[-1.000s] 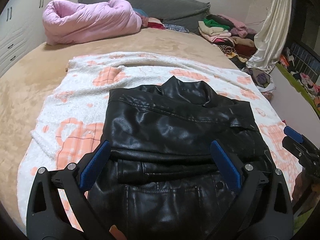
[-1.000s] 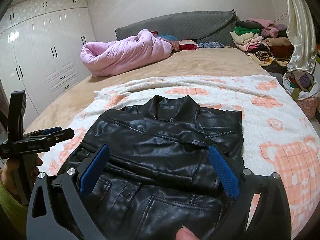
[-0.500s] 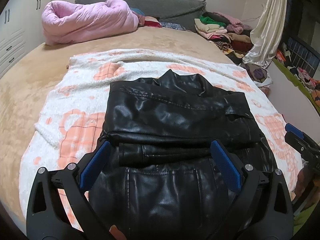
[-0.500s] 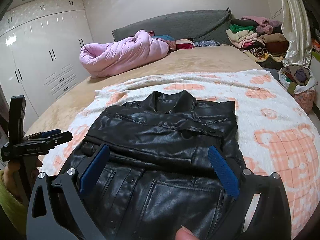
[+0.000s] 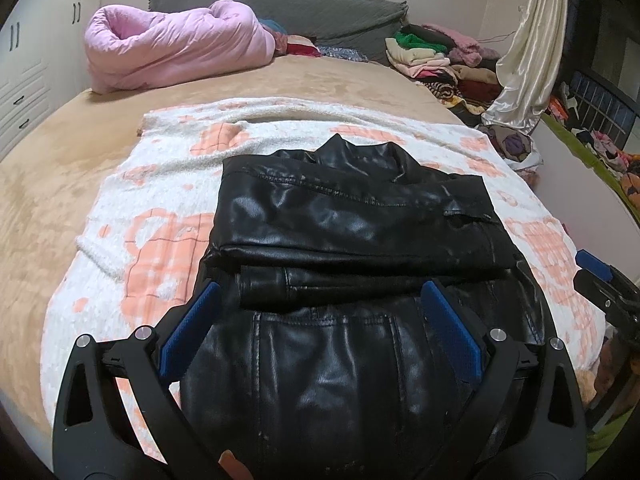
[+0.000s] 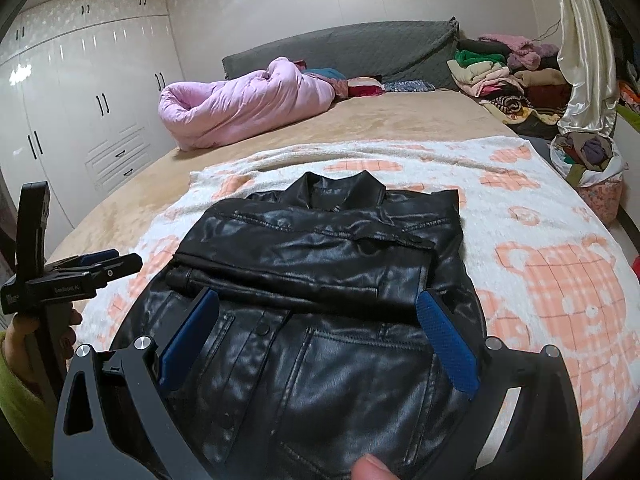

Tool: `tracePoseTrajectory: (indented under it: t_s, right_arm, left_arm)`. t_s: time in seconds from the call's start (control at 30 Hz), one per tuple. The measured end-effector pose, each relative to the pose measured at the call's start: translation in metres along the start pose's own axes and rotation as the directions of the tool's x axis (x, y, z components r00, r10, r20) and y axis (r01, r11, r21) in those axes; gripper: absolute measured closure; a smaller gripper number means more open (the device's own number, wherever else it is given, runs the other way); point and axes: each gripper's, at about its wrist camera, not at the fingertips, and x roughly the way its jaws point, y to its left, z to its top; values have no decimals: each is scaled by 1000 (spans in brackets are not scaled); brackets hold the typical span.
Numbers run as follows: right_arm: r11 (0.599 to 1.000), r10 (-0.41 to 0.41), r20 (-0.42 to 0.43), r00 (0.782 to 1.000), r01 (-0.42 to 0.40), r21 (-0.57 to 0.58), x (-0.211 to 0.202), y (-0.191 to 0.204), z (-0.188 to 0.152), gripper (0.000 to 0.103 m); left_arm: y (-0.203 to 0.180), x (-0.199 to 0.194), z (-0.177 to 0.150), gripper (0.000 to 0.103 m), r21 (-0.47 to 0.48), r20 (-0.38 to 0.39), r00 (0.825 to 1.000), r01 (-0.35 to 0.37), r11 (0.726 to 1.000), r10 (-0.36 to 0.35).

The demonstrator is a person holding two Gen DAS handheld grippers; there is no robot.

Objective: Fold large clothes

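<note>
Black leather jacket [image 5: 352, 240]: heavy, stiff, slick | grasp hem corners | left gripper [image 5: 320, 320], right gripper [image 6: 318, 320]: fingers spread, empty

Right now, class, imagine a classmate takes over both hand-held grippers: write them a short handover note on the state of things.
Left hand-held gripper: open, empty, above the jacket's near end.
Right hand-held gripper: open, empty, also above the near end.
Black leather jacket: flat on the white-and-orange blanket on the bed, collar at the far end.
Done: both sleeves folded across the chest.
Left: probably fold the near half up toward the collar, then tidy.
</note>
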Motion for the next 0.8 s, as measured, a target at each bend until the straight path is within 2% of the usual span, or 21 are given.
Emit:
tracePoseTrajectory:
  t_s: [0.43,0.8]
  right_arm:
    - [1000,-25,-38,999,24,-7,-17,0,-28,4]
    - [999,-46,-138,989,45,-12,-22,-13,-64,4]
  left_arm:
    - [3,-14,-21,10,8,-9,1000,-16,1000,16]
    - [16,-24,-37,10,0,-32,998,-50,999,50]
